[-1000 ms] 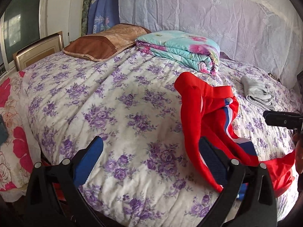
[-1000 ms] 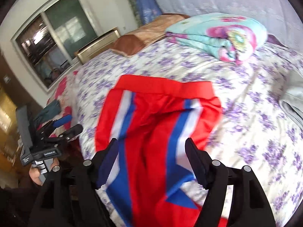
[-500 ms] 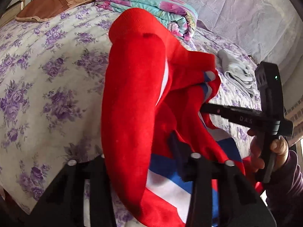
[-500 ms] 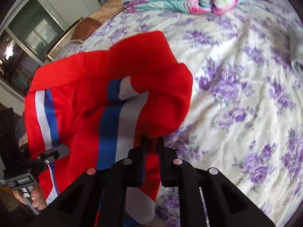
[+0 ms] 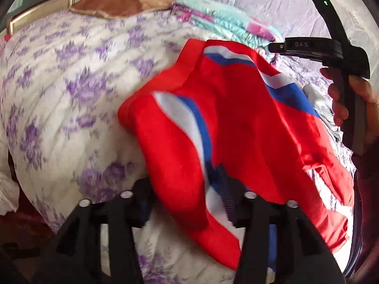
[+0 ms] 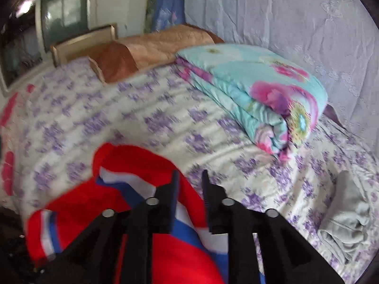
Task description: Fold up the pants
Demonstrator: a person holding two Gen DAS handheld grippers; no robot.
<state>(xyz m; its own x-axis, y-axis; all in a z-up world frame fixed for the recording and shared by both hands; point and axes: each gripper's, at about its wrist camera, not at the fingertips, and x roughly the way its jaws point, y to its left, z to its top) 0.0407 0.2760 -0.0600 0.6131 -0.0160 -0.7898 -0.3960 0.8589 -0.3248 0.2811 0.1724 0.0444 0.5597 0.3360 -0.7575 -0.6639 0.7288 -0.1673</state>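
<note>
The red pants [image 5: 236, 123] lie rumpled on the bed [image 5: 71, 82], near its edge. Left tongs [image 5: 187, 203] have just been opening, cloth still draped between them; right tongs [image 6: 189, 189] likewise, now released and empty. Soft, light, probably slippery: best pinched at the waistband or hems.

Floral bed [image 6: 165, 123], red pants [image 5: 236, 118], folded quilt [image 6: 255, 90], brown pillow [image 6: 146, 49], grey garment [image 6: 348, 217]
</note>
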